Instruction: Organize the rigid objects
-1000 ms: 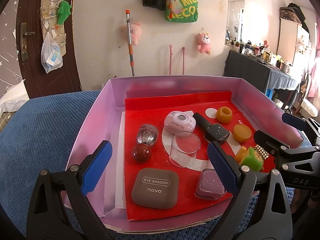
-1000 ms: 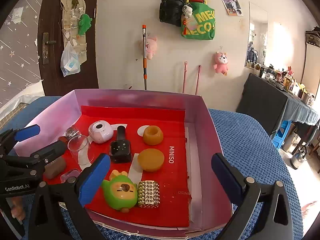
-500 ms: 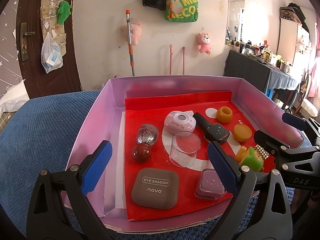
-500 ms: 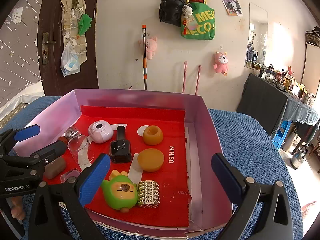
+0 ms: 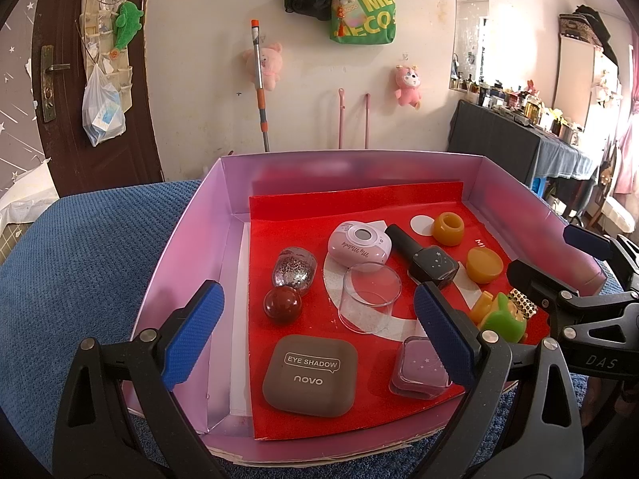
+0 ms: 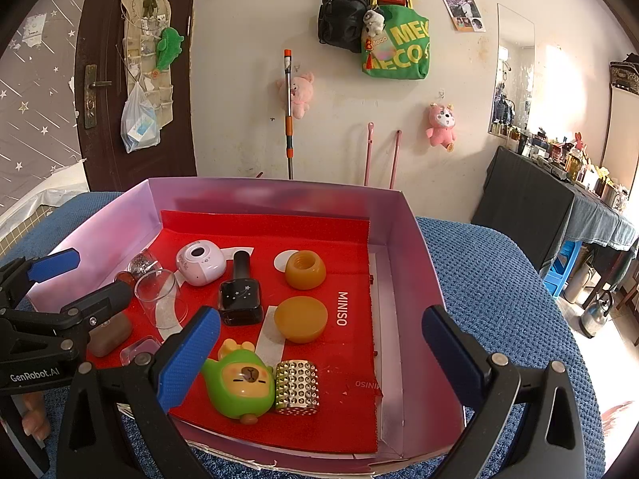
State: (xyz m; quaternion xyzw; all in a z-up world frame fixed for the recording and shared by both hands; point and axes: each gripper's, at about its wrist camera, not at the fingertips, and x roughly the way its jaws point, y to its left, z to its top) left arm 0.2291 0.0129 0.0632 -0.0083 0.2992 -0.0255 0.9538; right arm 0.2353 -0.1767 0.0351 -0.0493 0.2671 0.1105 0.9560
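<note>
Both grippers hang at the near rim of the pink box (image 5: pixel 187 247), which sits on a blue textured cover; the left gripper (image 5: pixel 315 335) and the right gripper (image 6: pixel 319 353) each have jaws spread wide, holding nothing.

All the rigid objects lie inside the box on its red liner (image 6: pixel 351 247). These are the brown eye shadow case (image 5: pixel 309 375), dark red ball (image 5: pixel 282 305), glitter capsule (image 5: pixel 294 269), clear cup (image 5: pixel 369 299), pink toy camera (image 5: pixel 359 243), black nail polish bottle (image 6: pixel 240 293), two amber pieces (image 6: pixel 305 269), green capybara toy (image 6: pixel 239 383), studded cube (image 6: pixel 297 387) and a small purple box (image 5: pixel 419 371).

This fits either objects already gathered or ones awaiting sorting, so the step cannot be settled.

Any pick would need jaws lowered over the box wall. The green toy and cube touch, and the cup crowds the camera, leaving little room for the jaws.
</note>
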